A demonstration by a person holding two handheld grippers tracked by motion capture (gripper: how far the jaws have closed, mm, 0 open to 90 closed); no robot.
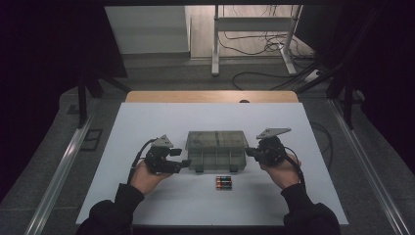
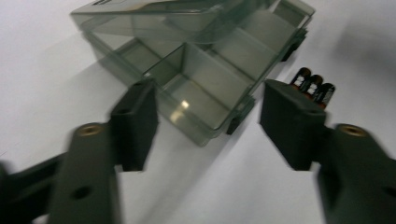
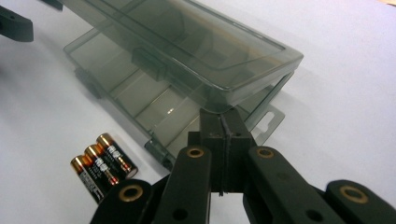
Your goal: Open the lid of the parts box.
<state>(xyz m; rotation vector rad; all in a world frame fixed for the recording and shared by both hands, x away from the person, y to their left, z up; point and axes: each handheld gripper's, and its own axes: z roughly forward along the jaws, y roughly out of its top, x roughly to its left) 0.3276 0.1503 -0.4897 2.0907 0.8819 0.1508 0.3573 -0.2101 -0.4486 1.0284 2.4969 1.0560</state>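
Three black-and-copper cylindrical batteries lie below frame centre on the worktop, none yet inside the smoky transparent plastic compartment box; closed right tongs prop its lid ajar, left tongs empty, half-open.

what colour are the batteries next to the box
Black with copper-orange ends on the three batteries, clearest in the right gripper view; they lie beside the smoky clear box.

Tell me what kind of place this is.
Probably a lab or workshop bay set up for recording handling work: a white board on a wooden table, dark curtains at the sides, loose cables on the floor behind, and a person holding a gripper in each hand.
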